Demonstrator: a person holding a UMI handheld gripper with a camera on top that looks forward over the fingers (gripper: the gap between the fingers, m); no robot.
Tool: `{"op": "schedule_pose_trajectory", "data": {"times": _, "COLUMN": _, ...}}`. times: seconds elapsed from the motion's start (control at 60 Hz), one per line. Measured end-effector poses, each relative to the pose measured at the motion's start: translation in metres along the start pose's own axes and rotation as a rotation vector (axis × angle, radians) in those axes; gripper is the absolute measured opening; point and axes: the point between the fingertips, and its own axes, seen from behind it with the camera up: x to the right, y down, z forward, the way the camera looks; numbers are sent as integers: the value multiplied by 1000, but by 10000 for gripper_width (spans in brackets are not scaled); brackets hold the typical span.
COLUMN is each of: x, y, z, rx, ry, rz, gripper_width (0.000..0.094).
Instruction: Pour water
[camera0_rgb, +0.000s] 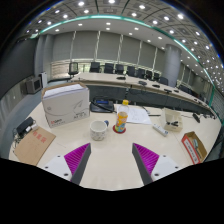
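Observation:
A small bottle with an orange-yellow body (122, 117) stands upright on the pale table (112, 160), on a red coaster. Just left of it sits a white cup (98, 129). Both are well beyond my gripper (112, 158). Its two fingers, with magenta pads (76, 157), stand wide apart and open, with only bare tabletop between them.
A white box-shaped machine (66, 103) stands at the back left. A brown cardboard box (33, 146) lies at the left, a colourful carton (192, 147) at the right. Papers (135, 113) and small items (172, 122) lie behind the bottle. Office chairs (110, 69) line the far desks.

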Motion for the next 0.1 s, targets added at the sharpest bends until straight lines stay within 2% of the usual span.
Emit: {"op": "schedule_pose_trajectory", "data": {"times": 0.1, "x": -10, "y": 10, "z": -16, "rx": -20, "ry": -7, "rz": 25, "gripper_width": 857}}
